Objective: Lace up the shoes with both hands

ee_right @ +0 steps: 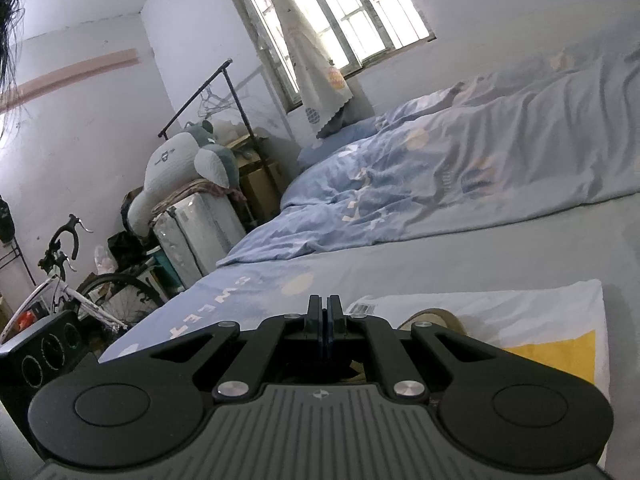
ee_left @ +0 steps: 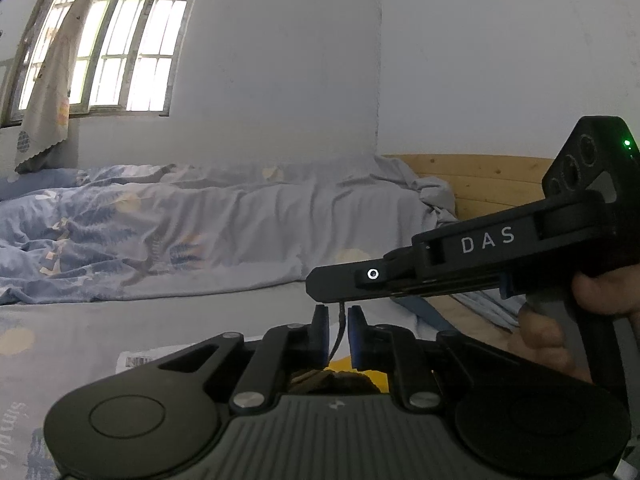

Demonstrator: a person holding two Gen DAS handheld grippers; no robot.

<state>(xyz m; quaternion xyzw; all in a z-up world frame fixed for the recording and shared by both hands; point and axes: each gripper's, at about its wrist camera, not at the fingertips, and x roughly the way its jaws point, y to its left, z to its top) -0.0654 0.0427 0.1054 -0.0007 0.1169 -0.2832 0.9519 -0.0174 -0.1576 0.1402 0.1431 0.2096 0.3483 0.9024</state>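
The left gripper (ee_left: 338,326) stands with its jaws narrowly parted; a dark shoelace (ee_left: 338,334) runs up through the gap between the two blue pads (ee_left: 356,336), touching neither side clearly enough to call it clamped. Just above those jaws the lace's tip meets the underside of the right gripper (ee_left: 340,294), which reaches in from the right side of the left wrist view; a hand (ee_left: 576,320) wraps its grip, and whether that gripper pinches the lace cannot be told from this angle. Below and behind the left jaws, half hidden by the gripper body, lies the dark shoe (ee_left: 336,384), resting on a white and yellow sheet (ee_left: 360,368) spread over the bed (ee_left: 160,320).

In the right wrist view the right gripper (ee_right: 324,322) has its jaws pressed together with no gap showing; nothing held is visible between them from here. Just to the right of these jaws a tan, rounded part of the shoe (ee_right: 436,318) peeks over the gripper's linkage, on the same sheet (ee_right: 520,316); beyond the jaws a blue patterned quilt (ee_right: 460,184) lies rumpled across the bed (ee_right: 440,264). Far left of the jaws stand a bicycle (ee_right: 80,288) and a plush toy (ee_right: 180,168), near a window (ee_right: 340,12) with a tied curtain (ee_right: 312,68).
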